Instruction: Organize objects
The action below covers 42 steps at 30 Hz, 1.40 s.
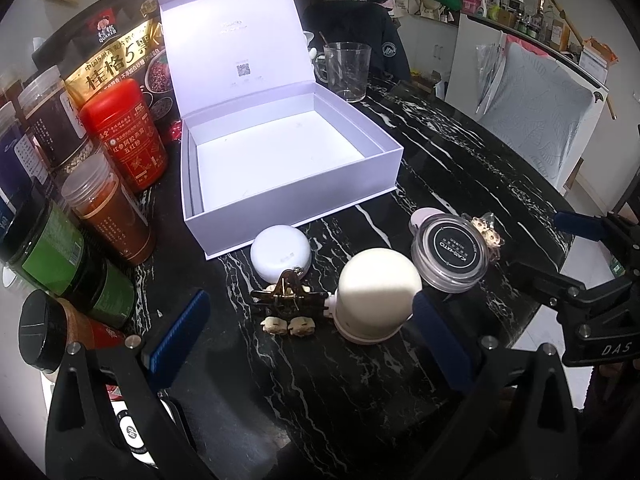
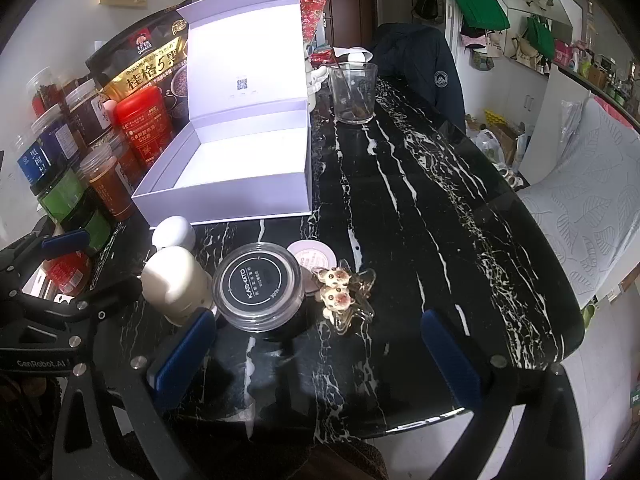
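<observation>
An open white gift box [image 1: 296, 184] [image 2: 240, 196] with its lid up stands empty on the black marble table [image 1: 460, 152] [image 2: 420, 208]. In front of it lie a small white round case [image 1: 280, 254] [image 2: 174, 232], a dark hair claw [image 1: 290, 304] with bear charms, a cream jar [image 1: 376, 296] [image 2: 176, 284], a clear jar with a black lid [image 1: 450, 254] [image 2: 258, 286], a pink disc [image 2: 312, 256] and a clear hair clip [image 2: 344, 294] [image 1: 486, 232] with bear charms. My left gripper [image 1: 312, 344] hovers open over the dark claw and cream jar. My right gripper [image 2: 316, 354] hovers open near the clear clip.
Jars, a red tin [image 1: 124, 132] [image 2: 142, 124] and an oat bag [image 1: 116, 64] crowd the table's left side. A glass cup [image 1: 346, 72] [image 2: 354, 92] stands behind the box. A jacket-draped chair [image 2: 420, 68] and a grey cushioned chair [image 1: 532, 112] flank the table.
</observation>
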Each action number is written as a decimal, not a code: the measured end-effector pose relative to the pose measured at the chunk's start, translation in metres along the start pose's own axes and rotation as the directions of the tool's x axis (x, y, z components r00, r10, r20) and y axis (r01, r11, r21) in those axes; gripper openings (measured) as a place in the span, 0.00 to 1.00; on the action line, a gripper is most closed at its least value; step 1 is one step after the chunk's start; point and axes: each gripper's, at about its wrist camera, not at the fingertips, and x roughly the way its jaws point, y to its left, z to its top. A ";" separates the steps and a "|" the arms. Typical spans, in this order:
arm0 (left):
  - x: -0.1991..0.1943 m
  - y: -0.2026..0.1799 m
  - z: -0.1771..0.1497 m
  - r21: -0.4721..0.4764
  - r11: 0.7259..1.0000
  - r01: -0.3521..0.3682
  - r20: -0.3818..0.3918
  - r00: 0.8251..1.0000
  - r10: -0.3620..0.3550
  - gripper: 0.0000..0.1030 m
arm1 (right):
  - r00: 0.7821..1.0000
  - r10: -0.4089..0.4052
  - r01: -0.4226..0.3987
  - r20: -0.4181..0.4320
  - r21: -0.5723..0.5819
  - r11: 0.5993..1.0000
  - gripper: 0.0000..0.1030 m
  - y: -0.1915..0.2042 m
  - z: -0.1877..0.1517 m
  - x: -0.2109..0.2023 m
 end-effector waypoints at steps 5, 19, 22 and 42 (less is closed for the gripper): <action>0.000 0.000 0.000 0.000 1.000 0.001 -0.004 1.000 -0.001 0.99 | 1.000 0.000 0.000 0.001 0.000 1.000 1.00 0.000 0.000 0.000; 0.003 0.000 0.001 -0.001 1.000 0.002 -0.012 1.000 -0.002 0.99 | 1.000 0.005 -0.005 -0.001 0.001 1.000 1.00 -0.001 -0.001 0.001; 0.003 -0.001 0.001 -0.001 1.000 0.002 -0.012 1.000 -0.002 0.99 | 1.000 0.008 -0.008 -0.005 0.001 1.000 1.00 -0.001 -0.001 0.002; 0.004 -0.005 -0.002 -0.018 1.000 -0.014 -0.020 1.000 0.014 0.98 | 0.999 0.049 -0.049 -0.010 -0.009 0.999 1.00 -0.008 -0.002 0.006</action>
